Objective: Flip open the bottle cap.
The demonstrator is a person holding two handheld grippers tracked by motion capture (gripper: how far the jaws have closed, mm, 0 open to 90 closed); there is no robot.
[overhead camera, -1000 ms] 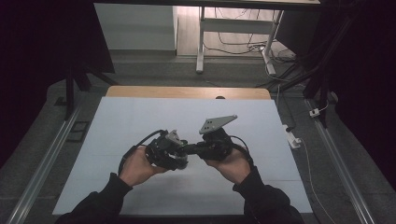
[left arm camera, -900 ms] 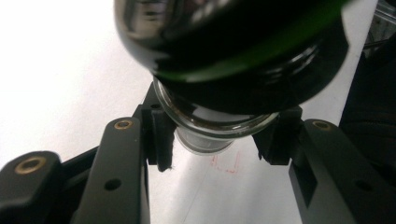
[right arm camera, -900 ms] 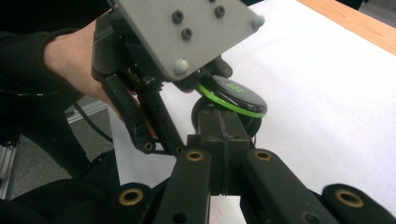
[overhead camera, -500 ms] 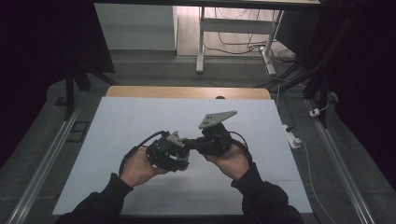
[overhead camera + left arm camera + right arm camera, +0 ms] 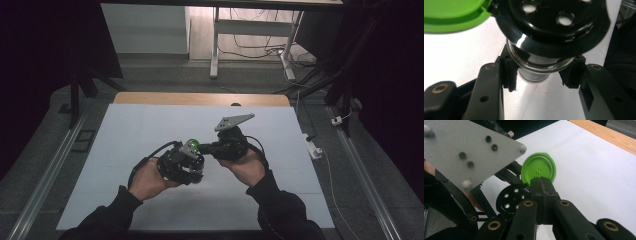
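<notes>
**Green lid swung open on the shaker jar**

Since a second ago the right gripper (image 5: 207, 148) has shifted only slightly, and a green flip lid (image 5: 192, 145) now shows between the two hands, where none could be made out before. Both hands hang low over the middle of the white counter (image 5: 125, 135).

The left gripper (image 5: 537, 78) has its jaws closed on the glass neck of a small shaker jar (image 5: 537, 65), one pad on each side, which steadies the jar so the other hand can work the cap. The right gripper's jaws are pressed fully together in its own view, their tip at the lower edge of the green flip lid; whether they pinch that edge or just push on it I cannot tell.

The jar's long axis seems to run towards the left gripper's camera, its black perforated top (image 5: 510, 201) facing the camera, with the lid hinged back beside the holes.
</notes>
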